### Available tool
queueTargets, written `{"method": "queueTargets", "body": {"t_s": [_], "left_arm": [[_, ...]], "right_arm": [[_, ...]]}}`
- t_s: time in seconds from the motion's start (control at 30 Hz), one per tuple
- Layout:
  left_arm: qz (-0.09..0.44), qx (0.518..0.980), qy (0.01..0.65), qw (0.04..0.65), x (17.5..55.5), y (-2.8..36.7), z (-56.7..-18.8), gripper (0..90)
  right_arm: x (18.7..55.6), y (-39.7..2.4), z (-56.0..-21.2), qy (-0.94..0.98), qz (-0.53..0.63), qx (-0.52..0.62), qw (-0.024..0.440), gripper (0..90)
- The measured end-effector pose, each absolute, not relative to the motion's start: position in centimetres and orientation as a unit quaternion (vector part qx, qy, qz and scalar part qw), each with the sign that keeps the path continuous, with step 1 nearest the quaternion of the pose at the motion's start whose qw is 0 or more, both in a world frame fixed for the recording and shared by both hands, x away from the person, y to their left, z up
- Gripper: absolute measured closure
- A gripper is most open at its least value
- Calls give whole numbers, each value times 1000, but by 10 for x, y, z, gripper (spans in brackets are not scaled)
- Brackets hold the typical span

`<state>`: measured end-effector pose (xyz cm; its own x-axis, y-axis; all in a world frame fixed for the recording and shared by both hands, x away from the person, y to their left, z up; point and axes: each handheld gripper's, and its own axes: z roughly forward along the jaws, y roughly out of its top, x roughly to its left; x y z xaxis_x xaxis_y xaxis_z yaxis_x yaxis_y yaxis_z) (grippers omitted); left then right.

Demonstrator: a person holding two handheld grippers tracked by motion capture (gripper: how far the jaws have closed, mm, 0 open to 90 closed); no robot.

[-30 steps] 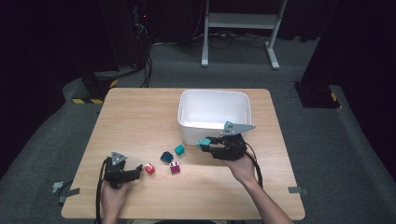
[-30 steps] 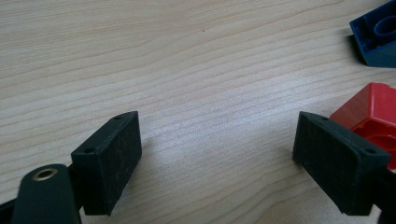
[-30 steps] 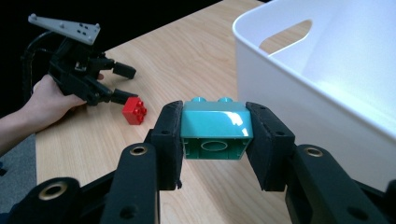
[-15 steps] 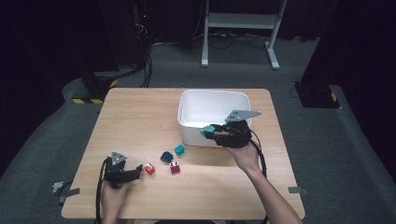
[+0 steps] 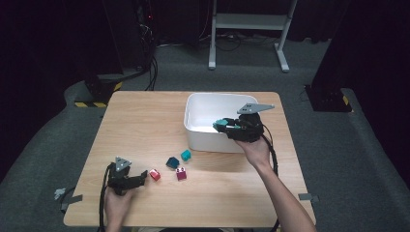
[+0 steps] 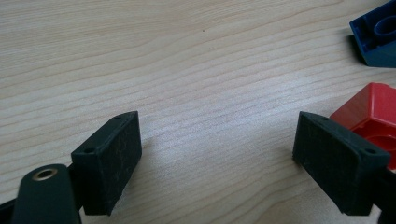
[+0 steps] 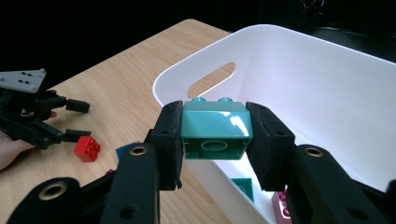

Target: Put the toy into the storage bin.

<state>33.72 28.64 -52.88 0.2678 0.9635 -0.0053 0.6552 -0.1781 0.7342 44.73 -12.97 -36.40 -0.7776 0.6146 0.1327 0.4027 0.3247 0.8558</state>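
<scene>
Lab or studio space: wooden table (image 5: 145, 125) standing on grey carpet (image 5: 338, 159), hazard-taped equipment base (image 5: 94, 92) and cables (image 5: 153, 65) lying behind.

Left tool (image 5: 141, 176) low, jaws apart; right tool (image 5: 221, 123) raised, jaws clamped

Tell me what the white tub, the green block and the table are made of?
White tub: probably plastic, smooth with a soft sheen, moulded rounded rim and a cut-out handle slot.
Teal block, held in the right gripper: looks like glossy hard plastic; it has a bright shine and moulded studs.
Table: pale wood grain, matte; real wood or printed laminate, I can't tell.
</scene>
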Motion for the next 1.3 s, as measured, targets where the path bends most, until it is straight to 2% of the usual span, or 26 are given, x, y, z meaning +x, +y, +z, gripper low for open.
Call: {"method": "queueTargets", "body": {"t_s": [0.8, 0.93, 1.3], "left_arm": [[241, 729, 555, 320, 337, 286, -529, 155], [241, 729, 555, 321, 337, 286, -529, 155], [240, 729, 555, 320, 337, 286, -529, 155]], "right_arm": [[480, -134, -376, 805, 445, 370, 128, 579], [481, -134, -378, 805, 441, 376, 131, 531], [473, -131, -374, 806, 449, 363, 133, 485]]}}
